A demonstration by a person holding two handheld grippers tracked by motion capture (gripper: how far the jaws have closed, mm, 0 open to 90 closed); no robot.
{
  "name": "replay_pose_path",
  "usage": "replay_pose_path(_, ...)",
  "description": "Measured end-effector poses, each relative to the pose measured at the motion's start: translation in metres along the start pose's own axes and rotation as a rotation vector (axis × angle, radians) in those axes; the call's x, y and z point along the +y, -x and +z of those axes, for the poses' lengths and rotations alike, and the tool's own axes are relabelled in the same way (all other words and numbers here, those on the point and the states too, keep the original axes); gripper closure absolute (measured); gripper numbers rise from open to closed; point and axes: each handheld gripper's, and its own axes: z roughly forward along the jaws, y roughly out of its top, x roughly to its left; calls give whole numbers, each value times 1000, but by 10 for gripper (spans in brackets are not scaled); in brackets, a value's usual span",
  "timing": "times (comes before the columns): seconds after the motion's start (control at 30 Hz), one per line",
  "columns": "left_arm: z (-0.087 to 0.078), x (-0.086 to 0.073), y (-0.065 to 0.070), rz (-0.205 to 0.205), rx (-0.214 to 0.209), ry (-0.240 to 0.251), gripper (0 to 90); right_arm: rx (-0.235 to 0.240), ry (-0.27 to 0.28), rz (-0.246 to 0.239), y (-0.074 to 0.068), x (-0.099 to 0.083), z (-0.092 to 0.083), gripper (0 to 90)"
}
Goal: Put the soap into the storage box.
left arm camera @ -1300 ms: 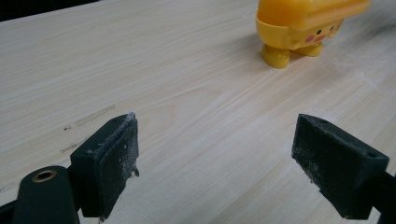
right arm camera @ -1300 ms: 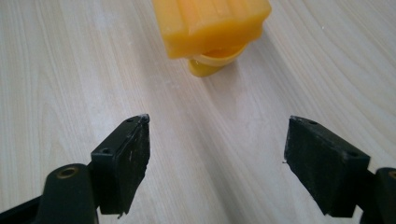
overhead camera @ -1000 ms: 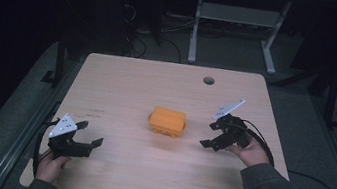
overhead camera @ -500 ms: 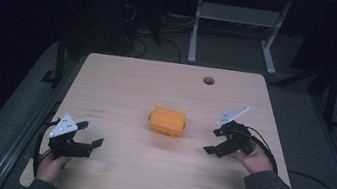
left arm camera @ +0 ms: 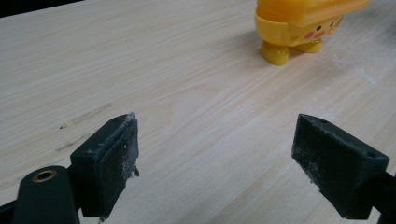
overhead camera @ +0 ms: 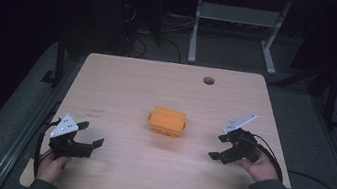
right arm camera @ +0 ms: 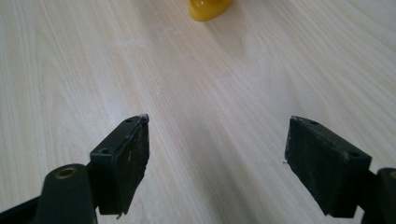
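Pale wooden table (overhead camera: 127, 83) in a dark room, orange toy (overhead camera: 168, 121) set near its middle, left gripper (overhead camera: 89, 135) and right gripper (overhead camera: 218, 146) held well apart from it, jaws spread wide, nothing gripped.

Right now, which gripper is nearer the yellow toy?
Right. The right gripper sits just off the yellow toy on its right side, fingers open. The left gripper is farther off, toward the table's near left corner, also open.

table (overhead camera: 122, 82): light wood, round hole (overhead camera: 208, 80) near far edge | white metal stand (overhead camera: 238, 19) on floor beyond
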Motion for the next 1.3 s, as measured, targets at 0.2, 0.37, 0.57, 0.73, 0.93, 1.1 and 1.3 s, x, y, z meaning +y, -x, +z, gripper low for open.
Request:
replay_pose_path(0.2,0,0,0,-7,-3,-5,141,0,1,12,-3,-10,-1,214)
replay_pose_path(0.37,1,0,0,-2,-5,-11,141,-5,4,14,-6,-20,-3,214)
replay_pose_path(0.57,2,0,1,15,-13,-31,141,-20,15,34,-10,-34,-6,214)
replay_pose_path(0.73,3,0,2,12,-11,-30,141,-27,40,43,-14,-49,-8,214)
replay_pose_path(0.93,3,-1,0,9,-25,-45,141,-40,62,65,-19,-66,-11,214)
replay_pose_path(1.1,5,-1,1,-7,-37,-58,141,-48,78,93,-23,-78,-12,210)
replay_pose_path(1.3,7,0,4,17,-37,-84,141,-68,128,92,-32,-83,-16,205)
